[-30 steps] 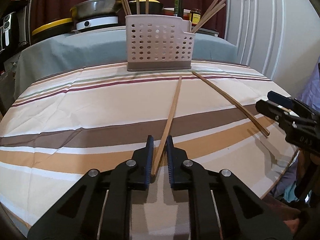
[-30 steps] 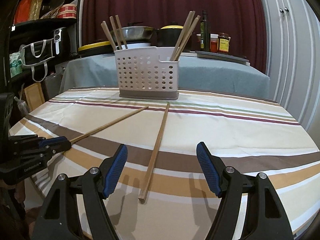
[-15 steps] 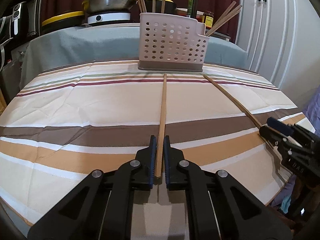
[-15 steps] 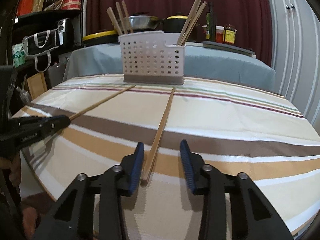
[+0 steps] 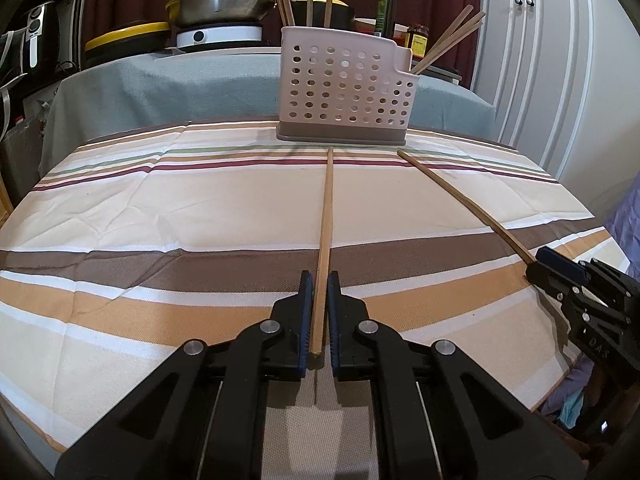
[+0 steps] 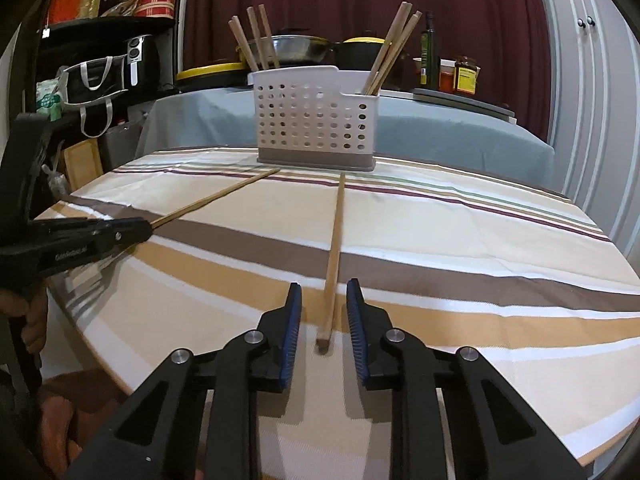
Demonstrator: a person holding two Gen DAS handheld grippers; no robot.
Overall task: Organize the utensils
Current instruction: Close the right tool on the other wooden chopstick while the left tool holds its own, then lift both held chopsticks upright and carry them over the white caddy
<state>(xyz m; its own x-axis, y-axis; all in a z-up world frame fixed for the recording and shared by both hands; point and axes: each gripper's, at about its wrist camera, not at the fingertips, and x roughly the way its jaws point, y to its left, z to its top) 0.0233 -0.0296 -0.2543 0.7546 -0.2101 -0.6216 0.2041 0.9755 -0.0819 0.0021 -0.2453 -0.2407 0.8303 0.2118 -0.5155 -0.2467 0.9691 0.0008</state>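
A white perforated utensil caddy [image 5: 344, 92] [image 6: 316, 120] stands at the far side of the striped tablecloth [image 5: 160, 208], with several wooden chopsticks upright in it. Two long chopsticks lie on the cloth. My left gripper [image 5: 318, 278] is shut on the near end of one chopstick [image 5: 326, 216], which points at the caddy. In the right wrist view the left gripper [image 6: 148, 230] shows at the left with that chopstick [image 6: 216, 198] sticking out of it. My right gripper [image 6: 324, 285] [image 5: 536, 265] is open, its blue pads on either side of the other chopstick [image 6: 336, 236] [image 5: 460, 200] without touching it.
Behind the round table is a grey-covered counter [image 5: 180, 80] with pans, an oil bottle [image 6: 428, 48] and jars. White cabinet doors [image 5: 540, 60] rise at the right, and a dark shelf with bags [image 6: 96, 80] stands at the left. The table's edge curves close under both grippers.
My left gripper closed fully on its chopstick, which now points straight at the caddy. My right gripper moved over the second chopstick's end and its jaws narrowed from wide open.
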